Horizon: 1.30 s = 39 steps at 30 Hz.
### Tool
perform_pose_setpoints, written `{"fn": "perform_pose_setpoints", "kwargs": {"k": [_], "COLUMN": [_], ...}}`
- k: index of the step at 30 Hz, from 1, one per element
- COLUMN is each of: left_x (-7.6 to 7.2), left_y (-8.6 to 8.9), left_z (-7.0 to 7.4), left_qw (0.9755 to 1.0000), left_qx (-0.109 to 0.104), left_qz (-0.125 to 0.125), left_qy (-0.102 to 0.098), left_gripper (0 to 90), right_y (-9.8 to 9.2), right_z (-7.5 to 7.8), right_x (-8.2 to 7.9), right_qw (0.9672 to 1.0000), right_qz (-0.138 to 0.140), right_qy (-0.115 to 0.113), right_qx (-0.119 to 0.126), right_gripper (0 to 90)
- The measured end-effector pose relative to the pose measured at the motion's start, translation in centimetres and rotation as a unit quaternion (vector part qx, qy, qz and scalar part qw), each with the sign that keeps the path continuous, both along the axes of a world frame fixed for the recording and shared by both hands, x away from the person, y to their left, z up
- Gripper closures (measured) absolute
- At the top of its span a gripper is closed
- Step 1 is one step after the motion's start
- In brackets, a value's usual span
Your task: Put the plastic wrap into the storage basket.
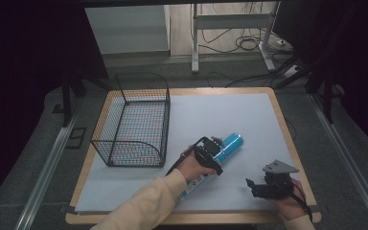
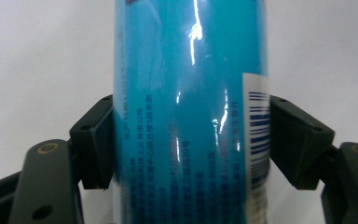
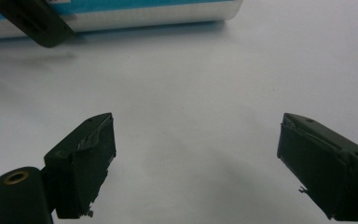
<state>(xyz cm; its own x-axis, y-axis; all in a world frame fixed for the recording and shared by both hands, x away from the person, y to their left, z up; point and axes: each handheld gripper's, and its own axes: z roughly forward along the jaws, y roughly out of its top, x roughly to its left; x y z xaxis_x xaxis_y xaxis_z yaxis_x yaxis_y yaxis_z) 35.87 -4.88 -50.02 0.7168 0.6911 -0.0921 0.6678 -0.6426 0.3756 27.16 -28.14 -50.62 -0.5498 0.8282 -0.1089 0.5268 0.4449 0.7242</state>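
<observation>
Blue can lying flat on the white bench, clamped mid-body between the pads of the left tongs; best lifted level toward the wire basket, right tongs idle, agape, empty, near its side.

Table: bears a mat that covers most of its top.

Basket: stands on the mat's left half, toward the far edge.

Can: lies on its side on the mat, right of the basket and nearer the person, slanting from near-left to far-right.

Left gripper: over the can's middle, one jaw against each side of the can.

Right gripper: over the mat's near right corner, right of the can and well apart from it, nothing between its jaws.

Desk frame and cables: on the floor behind the table.
</observation>
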Motion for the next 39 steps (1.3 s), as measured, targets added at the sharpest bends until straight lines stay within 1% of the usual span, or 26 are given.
{"fn": "perform_pose_setpoints", "kwargs": {"k": [3, 4, 5, 6, 9, 11, 14, 16, 17, 18, 19, 20, 23, 25, 31, 35, 36, 39], "left_x": [0.3, 0.3, 0.5, 0.5, 0.5, 0.5, 0.6, 0.5, 0.3, 0.3, 0.3, 0.5, 0.9, 0.9, 1.1, 1.2, 1.2, 1.3], "left_y": [0.1, 0.1, 0.1, 0.1, 0.0, -0.1, -0.2, -0.4, -0.7, -0.8, -0.8, -0.8, -0.6, -0.5, -0.4, 0.3, 0.5, 1.1], "left_z": [-0.1, -0.1, -0.1, -0.1, -0.1, -0.2, -0.3, -0.2, -0.1, -0.1, -0.1, 0.0, 0.1, 0.0, 0.2, 0.9, 1.2, 2.0], "left_qw": [1.0, 1.0, 0.9999, 0.9999, 0.9998, 0.9997, 0.9997, 0.9996, 0.9995, 0.9994, 0.9994, 0.9992, 0.999, 0.999, 0.9985, 0.9984, 0.9986, 0.9986], "left_qx": [0.002, 0.002, -0.002, 0.001, 0.002, 0.001, 0.005, 0.015, 0.023, 0.032, 0.032, 0.037, 0.03, 0.028, 0.03, 0.032, 0.03, 0.027], "left_qz": [0.005, 0.005, 0.009, 0.007, 0.008, 0.014, 0.015, 0.012, 0.014, 0.008, 0.008, 0.003, 0.003, 0.003, 0.001, 0.001, 0.003, 0.005], "left_qy": [0.006, 0.006, 0.013, 0.016, 0.017, 0.019, 0.021, 0.019, 0.014, 0.013, 0.013, 0.017, 0.034, 0.036, 0.045, 0.046, 0.043, 0.045], "left_gripper": [30.0, 30.2, 30.2, 30.3, 30.3, 30.1, 29.8, 30.5, 30.5, 30.6, 30.7, 30.7, 30.9, 30.9, 31.0, 31.0, 31.0, 31.0], "right_y": [0.0, 0.0, 0.0, -0.1, -0.1, -0.2, -0.2, -0.2, -0.2, -0.2, -0.2, -0.2, -0.4, -0.5, -0.5, -0.2, -0.2, 0.0], "right_z": [0.2, 0.2, 0.3, 0.4, 0.4, 0.5, 0.5, 0.5, 0.6, 0.6, 0.6, 0.7, 0.8, 0.8, 0.7, 0.6, 0.7, 0.7], "right_x": [-0.1, -0.1, -0.1, -0.2, -0.4, -0.5, -0.6, -0.6, -0.7, -0.7, -0.7, -0.8, -0.7, -0.7, -0.7, -0.5, -0.4, -0.3], "right_qw": [1.0, 1.0, 0.9999, 0.9999, 0.9999, 0.9998, 0.9998, 0.9998, 0.9998, 0.9998, 0.9998, 0.9997, 0.9997, 0.9997, 0.9997, 0.9998, 0.9997, 0.9997], "right_qz": [-0.001, 0.0, 0.0, 0.001, 0.0, 0.0, 0.003, 0.003, 0.003, 0.003, 0.003, 0.004, 0.001, 0.0, -0.007, -0.007, -0.006, -0.005], "right_qy": [-0.003, -0.003, -0.005, -0.005, -0.007, -0.009, -0.01, -0.011, -0.012, -0.013, -0.013, -0.015, -0.02, -0.021, -0.017, -0.018, -0.019, -0.02], "right_qx": [0.005, 0.007, 0.009, 0.01, 0.015, 0.015, 0.016, 0.016, 0.017, 0.017, 0.017, 0.016, 0.016, 0.016, 0.014, 0.01, 0.011, 0.009], "right_gripper": [11.6, 11.6, 11.6, 11.6, 11.6, 11.6, 11.6, 11.7, 11.7, 11.8, 11.8, 11.8, 12.0, 12.0, 12.1, 12.2, 12.2, 12.3]}}
